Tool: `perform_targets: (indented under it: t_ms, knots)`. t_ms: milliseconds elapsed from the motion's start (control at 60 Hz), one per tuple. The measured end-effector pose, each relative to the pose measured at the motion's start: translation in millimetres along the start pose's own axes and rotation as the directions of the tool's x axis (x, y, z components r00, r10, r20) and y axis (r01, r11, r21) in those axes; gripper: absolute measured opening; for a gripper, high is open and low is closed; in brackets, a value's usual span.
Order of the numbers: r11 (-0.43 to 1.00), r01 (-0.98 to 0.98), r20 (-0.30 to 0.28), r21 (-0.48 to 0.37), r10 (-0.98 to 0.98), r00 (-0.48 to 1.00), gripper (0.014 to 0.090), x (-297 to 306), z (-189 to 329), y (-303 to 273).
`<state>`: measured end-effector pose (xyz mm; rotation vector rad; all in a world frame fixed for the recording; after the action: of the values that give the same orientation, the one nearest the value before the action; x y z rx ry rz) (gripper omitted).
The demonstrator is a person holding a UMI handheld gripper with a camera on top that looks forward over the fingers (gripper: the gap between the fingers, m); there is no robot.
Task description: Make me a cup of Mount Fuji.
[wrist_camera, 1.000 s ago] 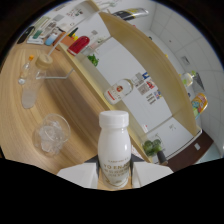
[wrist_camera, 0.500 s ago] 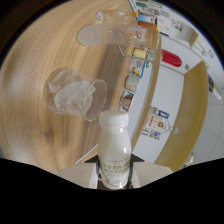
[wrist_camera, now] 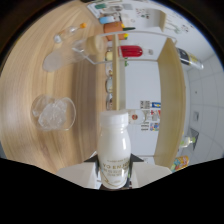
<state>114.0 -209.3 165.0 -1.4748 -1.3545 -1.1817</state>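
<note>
The gripper (wrist_camera: 114, 172) was clamped on the milk bottle (wrist_camera: 114, 150), both pale fingers (wrist_camera: 75, 175) pressed against its lower sides, the white bottle standing up between them with its cap toward the view ahead. It had been held just the same half a second earlier; the grip had not loosened.

What changed was the scene behind it. The view had swung further round, so the wooden counter (wrist_camera: 30, 70) now ran up along the bottle's left side instead of spreading above it.

The glass of ice (wrist_camera: 52, 112) sat on the counter, left of the bottle and a little beyond the fingers, well in from the counter's edge. Half a second before, it had lain higher and nearer the bottle's cap; a full second before, it had been low and close beside the fingers.

Further along the counter stood a clear glass pitcher (wrist_camera: 67, 57), near the counter's edge, with small items beyond it too blurred to name. It too had slid across the view as the gripper turned.

Past the counter's edge, white floor and a pale wooden shelf unit (wrist_camera: 167, 100) showed, with a red object (wrist_camera: 131, 51) and some coloured packets too small to identify.
</note>
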Motion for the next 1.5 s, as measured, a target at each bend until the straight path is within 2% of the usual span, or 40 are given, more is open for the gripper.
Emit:
perform_targets:
  t_ms: [83, 167, 283, 350, 433, 550, 667, 950, 1200, 1300, 1467, 1483, 1500]
  knots:
    - [0.97, -0.24, -0.019, 0.029, 0.241, 0.97, 0.0483, 19.3, -10.9, 1.2]
    - [0.848, -0.523, -0.012, 0.083, 0.526, 0.85, 0.0484, 34.1, -21.0, 0.5]
    - [0.556, -0.819, 0.063, 0.143, 0.821, 0.568, 0.0483, 41.5, -30.3, 2.2]
    - [0.386, -0.916, 0.105, 0.112, 0.912, 0.397, 0.0483, 29.7, -24.7, 7.9]
    - [0.212, -0.975, 0.125, 0.072, 0.968, 0.219, 0.0486, 8.0, -13.1, 17.1]
    - [0.067, -0.998, 0.144, 0.001, 0.987, 0.067, 0.0484, -30.8, 5.9, 22.9]
    - [0.008, -0.998, 0.159, -0.055, 0.987, -0.001, 0.0483, -63.2, 18.4, 23.4]
    - [0.012, -0.991, 0.176, -0.133, 0.984, -0.011, 0.0493, -107.2, 25.5, 25.2]
    - [0.028, -0.989, 0.159, -0.143, 0.987, 0.005, 0.0513, -113.6, 13.2, 33.6]
    - [0.044, -0.986, 0.125, -0.159, 0.992, 0.024, 0.0597, -116.3, 9.4, 41.8]
    - [0.04, -0.985, 0.064, -0.169, 0.998, 0.029, 0.0828, -97.5, -8.4, 48.3]
    - [0.038, -0.984, 0.06, -0.173, 0.998, 0.028, 0.0793, -94.6, -10.8, 48.2]
    - [0.038, -0.984, 0.054, -0.176, 0.998, 0.029, 0.0863, -91.5, -13.7, 48.3]
